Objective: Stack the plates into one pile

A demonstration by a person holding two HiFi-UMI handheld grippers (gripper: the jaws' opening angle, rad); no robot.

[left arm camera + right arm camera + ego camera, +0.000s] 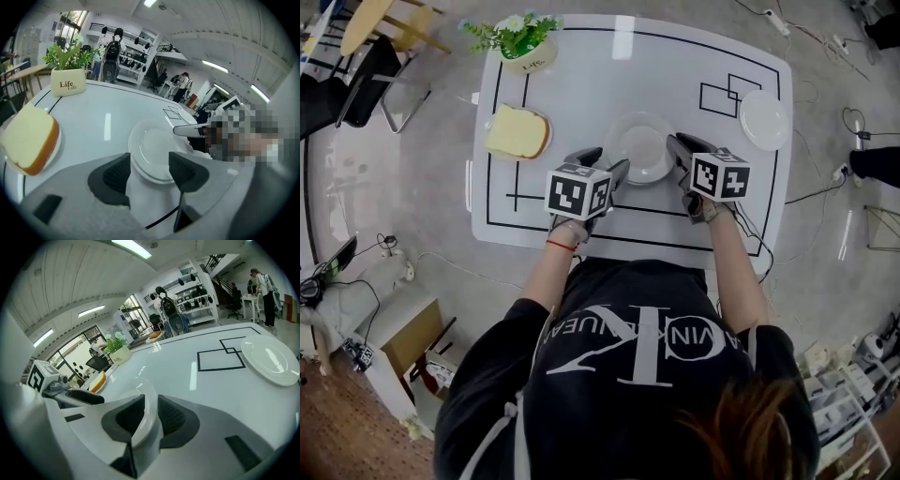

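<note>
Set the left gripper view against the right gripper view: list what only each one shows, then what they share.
Only the left gripper view: the left gripper with its jaws wide apart at the near edge of the centre plates, and the right gripper reaching in from the opposite side. Only the right gripper view: a plate rim standing between the right gripper's jaws, and the left gripper's marker cube. Both: the centre plates, the bread, the plant pot and the white table.
</note>
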